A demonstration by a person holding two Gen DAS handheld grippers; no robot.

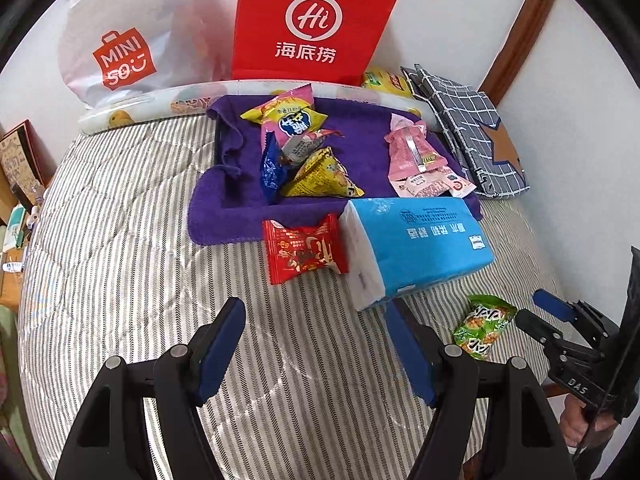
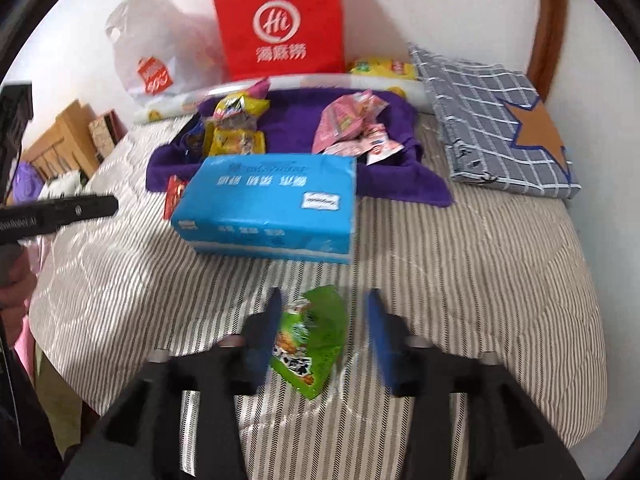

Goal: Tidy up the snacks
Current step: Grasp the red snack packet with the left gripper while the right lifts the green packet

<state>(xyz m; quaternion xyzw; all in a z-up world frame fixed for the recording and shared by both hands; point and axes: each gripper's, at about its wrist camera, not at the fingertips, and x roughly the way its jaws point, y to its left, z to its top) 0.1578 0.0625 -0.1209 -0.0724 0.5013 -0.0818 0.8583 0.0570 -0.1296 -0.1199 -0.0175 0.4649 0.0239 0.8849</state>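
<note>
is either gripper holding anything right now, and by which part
Nothing is held. The left gripper is open over bare bedding. The right gripper is open astride the green snack packet, not clamped on it.

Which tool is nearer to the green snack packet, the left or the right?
Right. The right tool is open with the green snack packet between its fingers. The left tool is open over bare bedding, well to the packet's left.

Striped bed (image 1: 120, 280) carries purple towel (image 1: 236, 224), tissue pack (image 1: 420, 248), red (image 1: 304, 248) and green snack (image 1: 482, 326).
</note>
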